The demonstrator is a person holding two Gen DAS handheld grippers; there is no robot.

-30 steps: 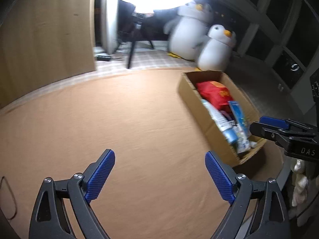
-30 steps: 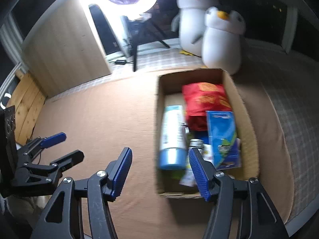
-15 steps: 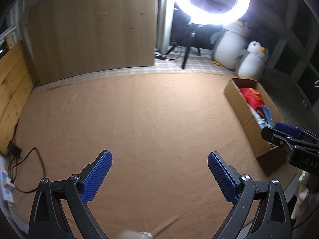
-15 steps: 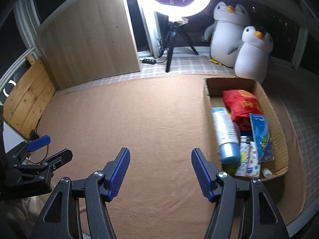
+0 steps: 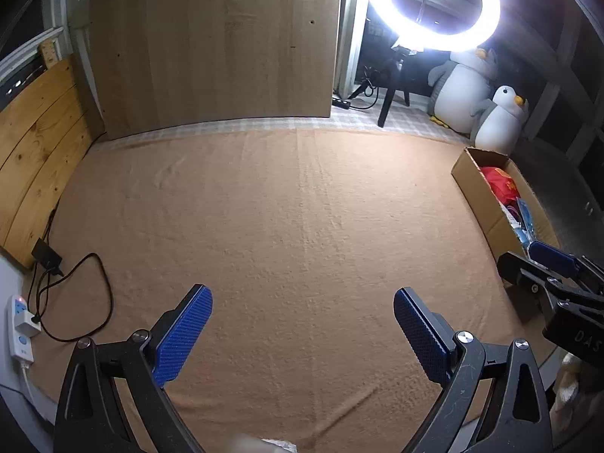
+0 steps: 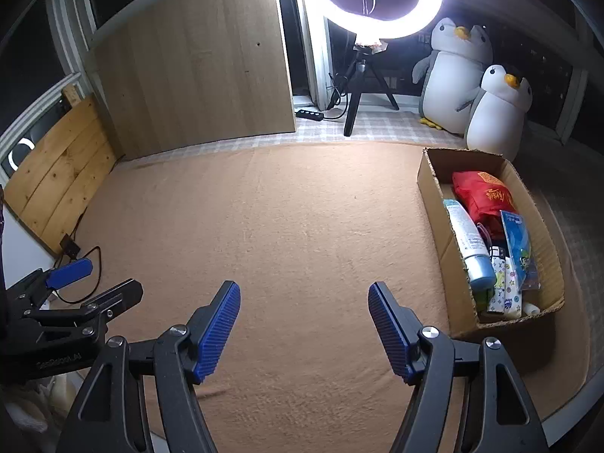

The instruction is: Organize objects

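Both hands have drawn back from the cardboard box; left gripper and right gripper gape empty, the right's jaws having just been opening, and the light, slick tube looks best pinched mid-body

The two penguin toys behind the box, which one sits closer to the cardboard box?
The smaller penguin, right behind the cardboard box's far wall. The bigger penguin sits farther back, toward the ring light.
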